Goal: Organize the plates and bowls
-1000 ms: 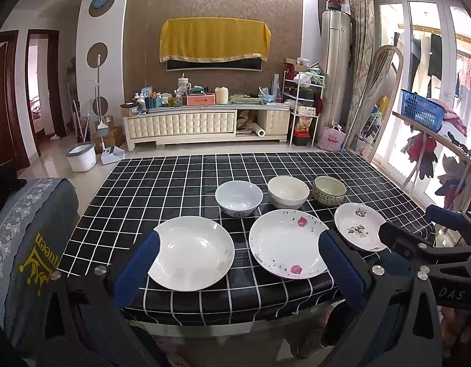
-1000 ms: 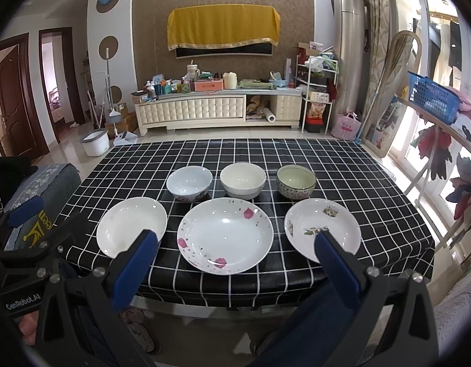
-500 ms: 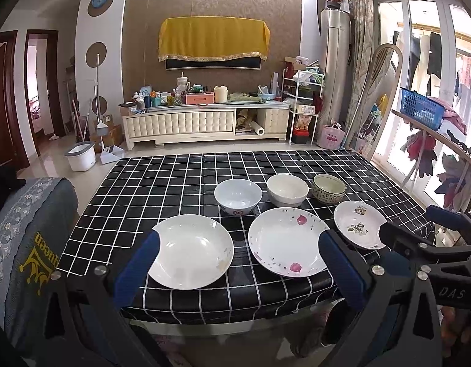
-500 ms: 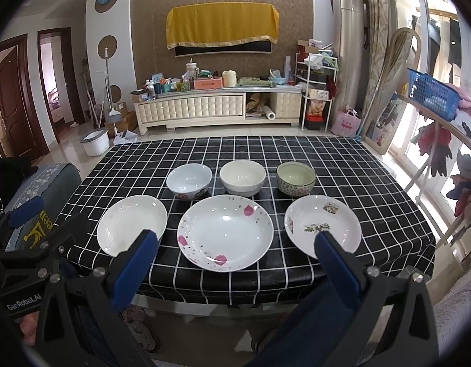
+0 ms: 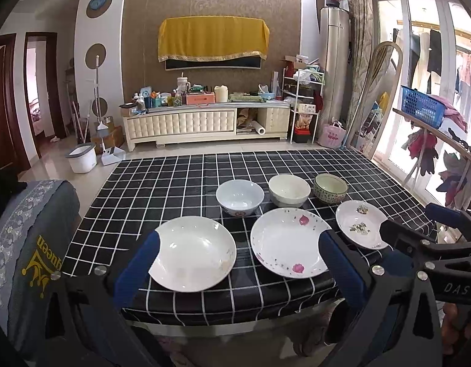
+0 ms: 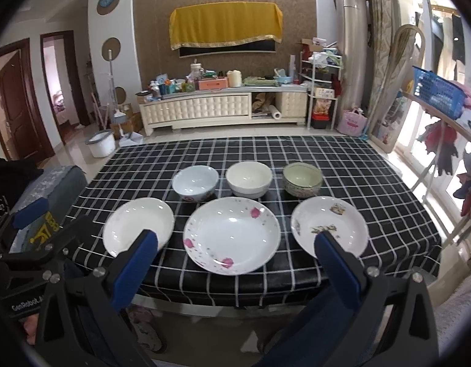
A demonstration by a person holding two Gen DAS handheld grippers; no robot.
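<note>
- Step: pre-grasp, nothing picked yet. All six pieces sit apart on the checked table [image 5: 162, 183]; no stack started.
- left gripper [image 5: 237, 255]: jaws released wide, empty, hanging off the near table edge.
- Plain white plate [image 5: 192, 252] lies just ahead between its jaws, nearer the left finger. Rose plate [image 5: 288, 241] sits ahead toward the right finger.
- Blue-white bowl [image 5: 240, 197] is further ahead, roughly mid-jaw; cream bowl [image 5: 289, 190] and green patterned bowl [image 5: 330, 188] ahead-right of that.
- right gripper [image 6: 235, 257]: jaws also spread, empty. Rose plate lies dead centre ahead between its fingers, sprig plate [image 6: 328, 226] just past the right finger, plain plate past the left.
- Next, my call: drop one gripper to a plate rim and pinch it edge-on. Plates lie flat on the cloth, so a finger must get under the lip; glazed rim may slip.
- In the way: bowls sit just behind the plates, close spacing, so a forward overshoot could knock them. Both grippers are side by side; collision risk if both go for the centre plate.
- Grey cushioned seat [image 5: 24, 238] left of the left gripper, outside the work path.
</note>
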